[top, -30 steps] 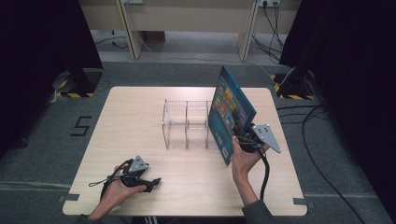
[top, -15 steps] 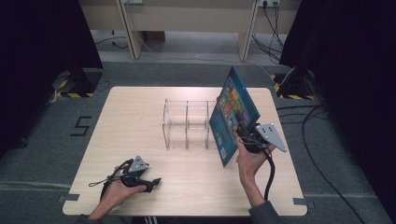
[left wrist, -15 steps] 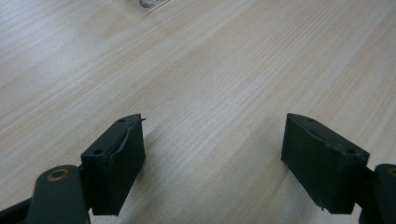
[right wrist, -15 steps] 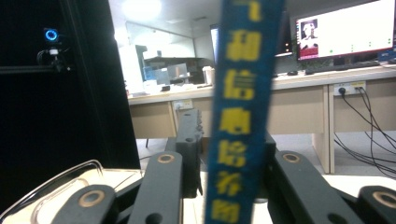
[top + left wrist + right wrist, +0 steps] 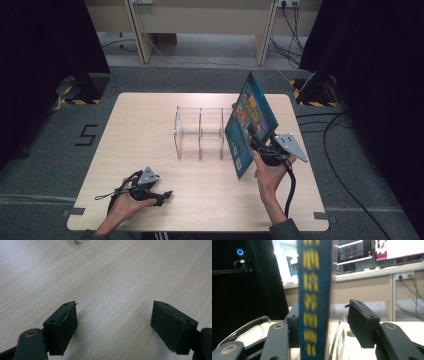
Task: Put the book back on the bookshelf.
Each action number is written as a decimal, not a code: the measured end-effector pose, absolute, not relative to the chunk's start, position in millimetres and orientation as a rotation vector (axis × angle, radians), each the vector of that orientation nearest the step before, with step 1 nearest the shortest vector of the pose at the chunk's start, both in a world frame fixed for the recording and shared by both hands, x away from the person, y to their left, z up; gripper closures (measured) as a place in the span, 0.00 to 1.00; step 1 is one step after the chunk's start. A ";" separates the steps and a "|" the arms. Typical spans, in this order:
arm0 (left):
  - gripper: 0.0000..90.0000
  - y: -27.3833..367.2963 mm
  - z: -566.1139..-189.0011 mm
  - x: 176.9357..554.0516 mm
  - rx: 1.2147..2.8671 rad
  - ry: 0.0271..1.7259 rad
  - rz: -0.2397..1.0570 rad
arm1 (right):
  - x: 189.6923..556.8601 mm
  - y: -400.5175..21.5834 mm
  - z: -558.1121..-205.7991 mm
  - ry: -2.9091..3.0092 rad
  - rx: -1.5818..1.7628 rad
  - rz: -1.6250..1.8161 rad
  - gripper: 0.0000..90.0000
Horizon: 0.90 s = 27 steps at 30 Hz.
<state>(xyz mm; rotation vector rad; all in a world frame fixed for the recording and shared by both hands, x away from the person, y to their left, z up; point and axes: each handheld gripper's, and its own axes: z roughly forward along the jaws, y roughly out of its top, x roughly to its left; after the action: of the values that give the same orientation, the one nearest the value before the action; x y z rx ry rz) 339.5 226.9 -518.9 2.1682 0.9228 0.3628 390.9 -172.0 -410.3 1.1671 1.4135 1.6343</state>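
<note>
floor marking (image 5: 88, 135): "5" | book spine (image 5: 313, 297): yellow characters, unreadable

1. From the high view we look forward and down from above the person's near side, taking in the whole table (image 5: 150, 125) and the floor beyond.
2. From the left gripper view we sit low and close over the tabletop (image 5: 112, 277), looking along it.
3. From the right gripper view we face level toward the far wall, very close to the book (image 5: 314, 300).
4. We share the book (image 5: 250, 125) and the clear rack (image 5: 200, 132) between the high and right gripper views.
</note>
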 end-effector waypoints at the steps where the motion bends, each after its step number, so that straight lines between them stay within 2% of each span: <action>1: 0.22 226.9 -518.9 339.5 2.168 0.923 0.363 | 390.4 -172.6 -410.6 1.421 1.166 1.633 0.53; 13: 0.19 226.4 -519.7 339.8 2.173 0.909 0.359 | 380.8 -180.5 -411.8 1.503 1.158 1.672 0.48; 16: 0.15 225.5 -521.2 338.6 2.172 0.898 0.356 | 377.0 -180.8 -410.9 1.527 1.144 1.665 0.46; 27: 0.10 226.2 -522.7 336.5 2.180 0.861 0.345 | 365.8 -194.7 -415.7 1.549 1.136 1.695 0.33</action>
<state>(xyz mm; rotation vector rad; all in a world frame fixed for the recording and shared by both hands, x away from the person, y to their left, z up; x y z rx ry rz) 336.5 226.2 -522.7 2.1797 0.8615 0.3449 365.8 -194.7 -415.7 1.1356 1.5491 1.6955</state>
